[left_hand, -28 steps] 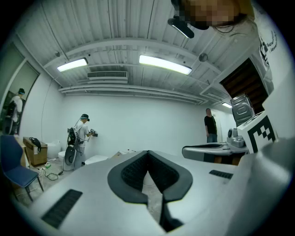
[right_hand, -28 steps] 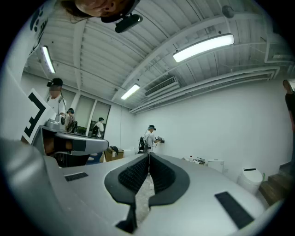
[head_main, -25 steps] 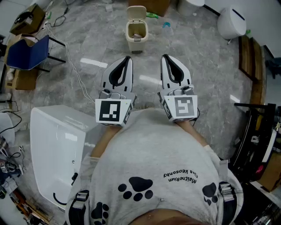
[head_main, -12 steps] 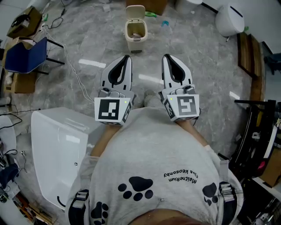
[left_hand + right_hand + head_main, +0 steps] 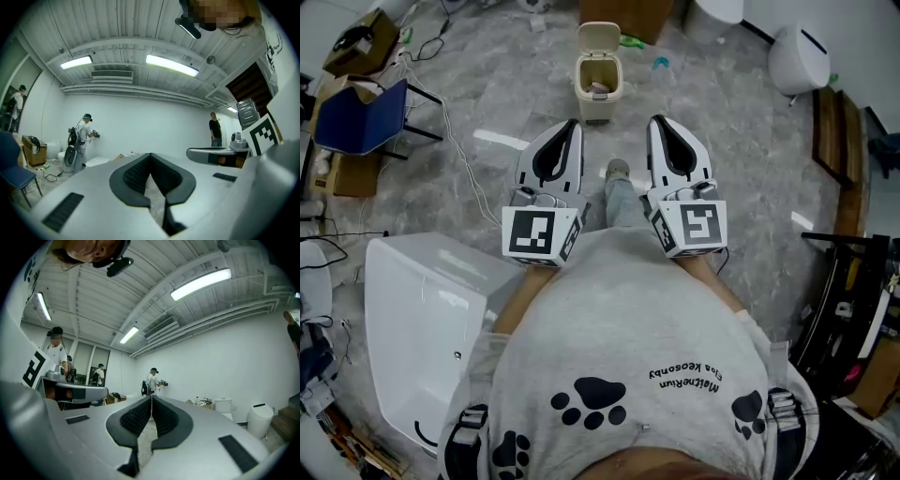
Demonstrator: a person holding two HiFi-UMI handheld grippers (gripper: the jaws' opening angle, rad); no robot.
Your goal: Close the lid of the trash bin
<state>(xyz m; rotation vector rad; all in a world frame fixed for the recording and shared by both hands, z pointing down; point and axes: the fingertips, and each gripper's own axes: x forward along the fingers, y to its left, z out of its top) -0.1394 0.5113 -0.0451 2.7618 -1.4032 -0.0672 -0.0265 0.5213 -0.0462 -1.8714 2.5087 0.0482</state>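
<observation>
The small beige trash bin [image 5: 599, 82] stands on the grey floor ahead of me, with its lid [image 5: 599, 37] tipped up and back and some rubbish showing inside. My left gripper [image 5: 572, 125] and right gripper [image 5: 657, 121] are held side by side at waist height, pointing level toward the bin and well short of it. Both are shut with nothing between the jaws. In the left gripper view the left gripper [image 5: 150, 155] has its dark pads meeting at the tip, and the right gripper [image 5: 151, 398] looks the same in the right gripper view.
A white tub [image 5: 422, 309] lies at my left. A blue chair [image 5: 358, 114] and a floor cable [image 5: 459, 155] are further left, a white toilet-like unit [image 5: 797, 52] and wooden steps [image 5: 830, 122] at right. My shoe [image 5: 619, 170] is forward between the grippers. Other people stand by the far wall [image 5: 85, 136].
My leg and shoe have swung forward between the grippers, and the bin sits slightly lower in the head view. Both grippers have travelled with me and stayed shut.
</observation>
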